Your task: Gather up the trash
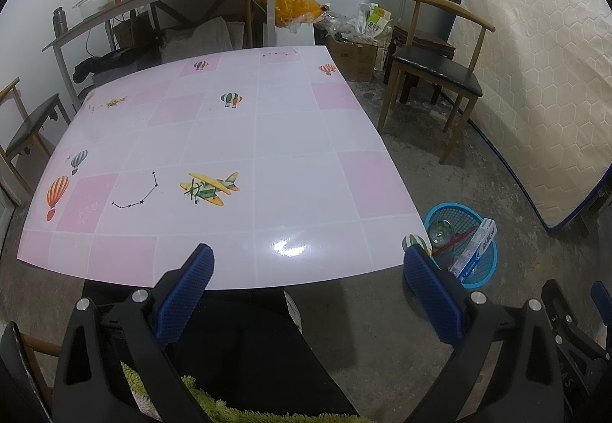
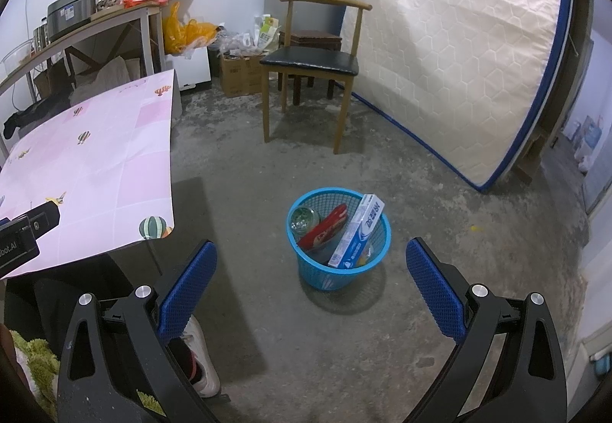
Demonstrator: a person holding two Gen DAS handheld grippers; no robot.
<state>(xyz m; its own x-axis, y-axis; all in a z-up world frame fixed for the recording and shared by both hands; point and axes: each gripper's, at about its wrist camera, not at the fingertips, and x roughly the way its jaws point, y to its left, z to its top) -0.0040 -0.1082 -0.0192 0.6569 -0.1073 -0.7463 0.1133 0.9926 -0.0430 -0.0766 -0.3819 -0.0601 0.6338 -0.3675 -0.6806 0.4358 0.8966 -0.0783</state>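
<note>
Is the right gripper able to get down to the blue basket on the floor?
Probably yes. The right gripper is open and empty, the blue basket stands ahead of it, and only bare floor lies between.

Basket [image 2: 339,270] stands on the floor, just off the table's [image 2: 114,162] near right corner. Inside it: a box [image 2: 357,231] leaning against the right wall, a flat packet [image 2: 323,229] left of the box, a glass jar [image 2: 304,221] at the far left. Behind the basket a chair [image 2: 311,63]; right of the chair a mattress [image 2: 451,51] (propped upright).
</note>
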